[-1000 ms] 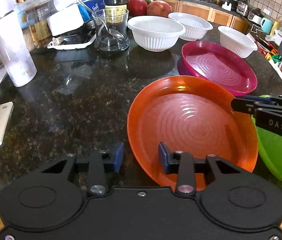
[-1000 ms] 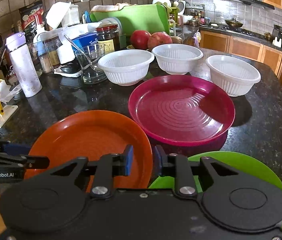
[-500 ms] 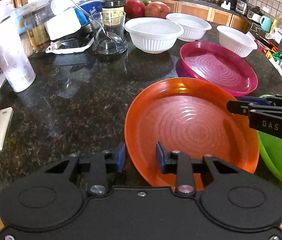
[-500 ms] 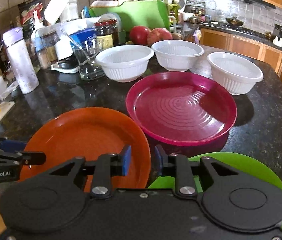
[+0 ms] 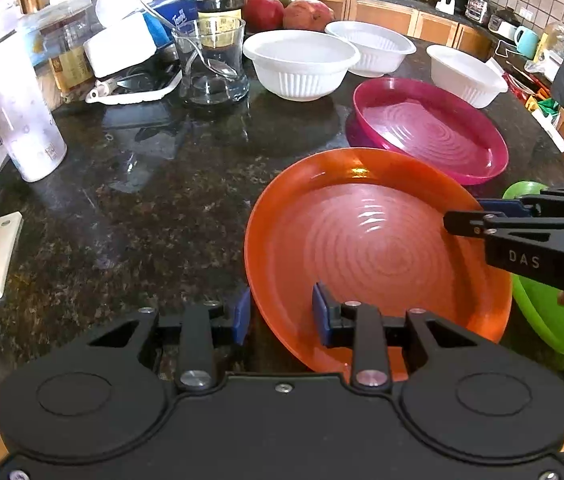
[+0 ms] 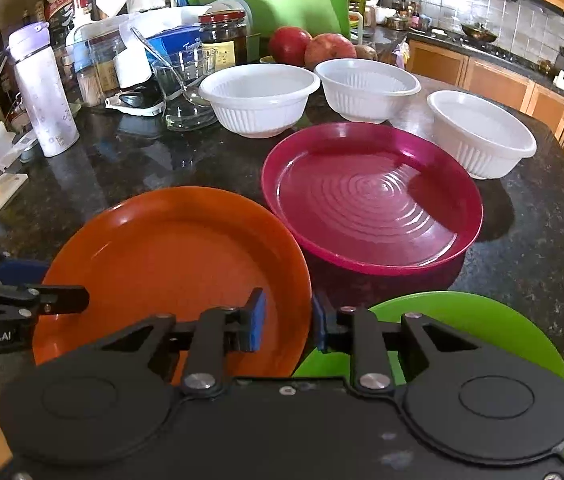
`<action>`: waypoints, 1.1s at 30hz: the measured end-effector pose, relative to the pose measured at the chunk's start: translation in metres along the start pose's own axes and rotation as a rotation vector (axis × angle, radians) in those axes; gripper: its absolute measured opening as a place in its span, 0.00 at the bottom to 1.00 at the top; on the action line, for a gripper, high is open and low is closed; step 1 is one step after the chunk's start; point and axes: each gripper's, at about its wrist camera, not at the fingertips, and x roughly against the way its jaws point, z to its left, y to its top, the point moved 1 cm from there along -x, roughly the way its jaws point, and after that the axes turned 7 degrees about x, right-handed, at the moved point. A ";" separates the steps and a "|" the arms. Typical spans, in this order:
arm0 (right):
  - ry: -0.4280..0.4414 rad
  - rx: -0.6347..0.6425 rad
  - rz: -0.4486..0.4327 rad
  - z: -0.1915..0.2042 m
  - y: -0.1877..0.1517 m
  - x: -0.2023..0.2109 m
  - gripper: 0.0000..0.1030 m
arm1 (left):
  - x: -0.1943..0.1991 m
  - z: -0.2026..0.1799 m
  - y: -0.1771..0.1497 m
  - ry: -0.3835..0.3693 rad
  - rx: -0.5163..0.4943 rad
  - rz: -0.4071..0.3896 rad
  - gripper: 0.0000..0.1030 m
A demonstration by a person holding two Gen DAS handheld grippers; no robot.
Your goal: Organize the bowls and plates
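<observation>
Currently the left gripper (image 5: 280, 314) is straddling the orange plate (image 5: 378, 256) rim, pads not pressing. Right gripper (image 6: 288, 322) jaws have just been closing across its opposite rim, gap showing; plate is sitting on the counter (image 5: 142, 208).

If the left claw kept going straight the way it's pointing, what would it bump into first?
Most likely the orange plate. Its near left rim already sits between the fingers of the left claw, which points down at the dark counter. So the rim comes first, though depth is hard to judge here.
</observation>
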 end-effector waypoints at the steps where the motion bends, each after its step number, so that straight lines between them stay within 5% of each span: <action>1: -0.010 -0.001 -0.001 0.000 0.000 0.000 0.20 | 0.000 0.000 0.000 -0.001 -0.002 0.000 0.40; 8: -0.049 -0.029 -0.022 0.003 -0.001 0.006 0.10 | 0.001 0.007 0.000 0.018 -0.003 -0.002 0.18; 26: 0.032 -0.069 -0.039 0.072 0.030 -0.008 0.10 | 0.014 0.080 0.022 0.100 -0.001 -0.059 0.18; 33: 0.009 -0.109 -0.033 0.091 0.034 -0.013 0.13 | 0.008 0.105 0.026 0.067 -0.021 -0.043 0.21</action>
